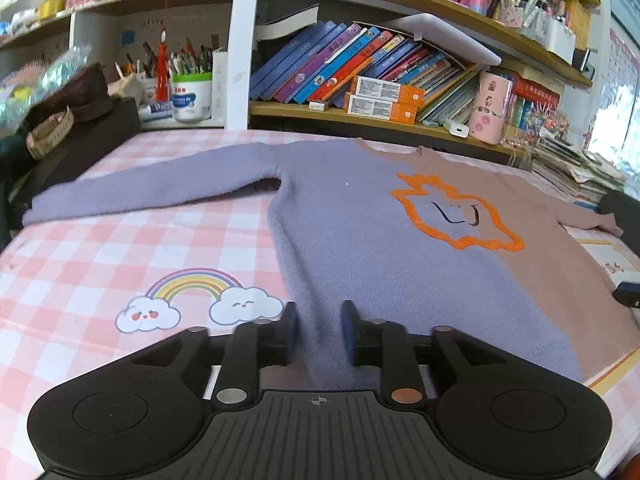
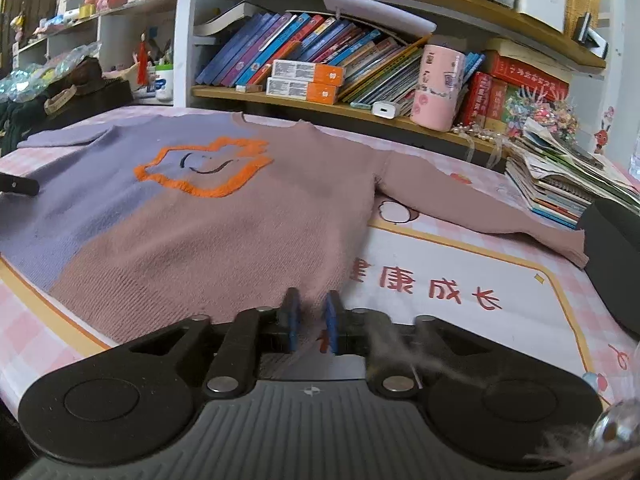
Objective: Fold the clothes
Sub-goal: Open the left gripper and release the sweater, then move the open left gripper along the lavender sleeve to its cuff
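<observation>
A knit sweater (image 1: 360, 240), purple on one half and dusty pink on the other, lies flat and face up on the pink checked tablecloth (image 1: 120, 248). An orange outlined motif (image 1: 456, 212) marks its chest. Both sleeves spread out sideways. My left gripper (image 1: 318, 320) is open at the purple hem's left side, with fabric lying between its blue pads. My right gripper (image 2: 310, 312) is at the right corner of the hem on the pink sweater (image 2: 220, 220). Its jaws stand a narrow gap apart around the knit edge, and its right linkage is motion-blurred.
Bookshelves (image 1: 360, 80) with leaning books run along the table's far side, with a pink cup (image 2: 438, 84) on the lower shelf. A stack of booklets (image 2: 560, 184) and a black object (image 2: 612, 248) sit at the right, by the pink sleeve's cuff. A dark box (image 1: 72, 140) stands far left.
</observation>
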{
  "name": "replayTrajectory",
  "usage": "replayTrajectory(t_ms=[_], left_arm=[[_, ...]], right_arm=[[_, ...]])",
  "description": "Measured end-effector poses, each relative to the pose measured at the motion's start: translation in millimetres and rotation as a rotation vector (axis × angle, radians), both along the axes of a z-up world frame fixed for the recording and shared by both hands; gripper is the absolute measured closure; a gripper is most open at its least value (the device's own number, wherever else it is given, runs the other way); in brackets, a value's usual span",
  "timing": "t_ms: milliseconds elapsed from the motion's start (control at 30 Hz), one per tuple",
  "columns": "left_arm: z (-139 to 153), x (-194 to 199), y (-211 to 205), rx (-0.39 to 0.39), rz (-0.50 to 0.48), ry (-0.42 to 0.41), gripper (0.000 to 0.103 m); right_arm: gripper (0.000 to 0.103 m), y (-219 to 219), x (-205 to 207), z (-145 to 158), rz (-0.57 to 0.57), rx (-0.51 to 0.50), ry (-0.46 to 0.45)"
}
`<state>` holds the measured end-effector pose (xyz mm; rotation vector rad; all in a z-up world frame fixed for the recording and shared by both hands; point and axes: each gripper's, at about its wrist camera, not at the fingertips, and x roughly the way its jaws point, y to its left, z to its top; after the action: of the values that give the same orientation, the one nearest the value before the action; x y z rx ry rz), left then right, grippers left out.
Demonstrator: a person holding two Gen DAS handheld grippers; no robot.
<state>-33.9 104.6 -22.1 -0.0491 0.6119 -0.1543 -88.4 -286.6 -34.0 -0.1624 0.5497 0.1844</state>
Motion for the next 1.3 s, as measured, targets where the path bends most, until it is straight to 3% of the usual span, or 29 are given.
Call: replayTrajectory(t_ms=[167,267,333,400,533,933,1300], left_arm=[[12.7,-8.5,-8.6,0.059,-0.011,-0.044,0.034],[19.8,-13.1,-12.4,0.084,-0.016,-0.072,0.022],[21.3,-13.8,-14.1,0.085,-0.020,-0.083,0.019],[21.6,-13.2,-15.8,0.087,-0.022,-0.084,0.016],[22.7,-12.7,-17.0,0.101,-0.007,-0.088,0.005],[29.9,-13.1,-18.8,0.132,0.030,-0.117,0.000],[36.7,-9.4,-14.1,0.148,0.042,-0.170,0.000]], right_arm=[[0.065,-10.3,-4.0,-0.3,-0.010,0.035,-0.010],[0.054,-13.8,-6.4,0.0,-0.019,0.038,-0.019],[0.045,-11.6,-7.3,0.4,-0.021,0.019,-0.029],[0.030,-8.8,-7.3,0.7,-0.016,0.012,-0.034],[0.020,1.1,-7.0,2.5,0.016,0.011,-0.042],[0.010,42.8,9.0,35.1,0.158,-0.007,-0.135],[0.008,72.1,47.0,49.9,0.234,-0.016,-0.129]])
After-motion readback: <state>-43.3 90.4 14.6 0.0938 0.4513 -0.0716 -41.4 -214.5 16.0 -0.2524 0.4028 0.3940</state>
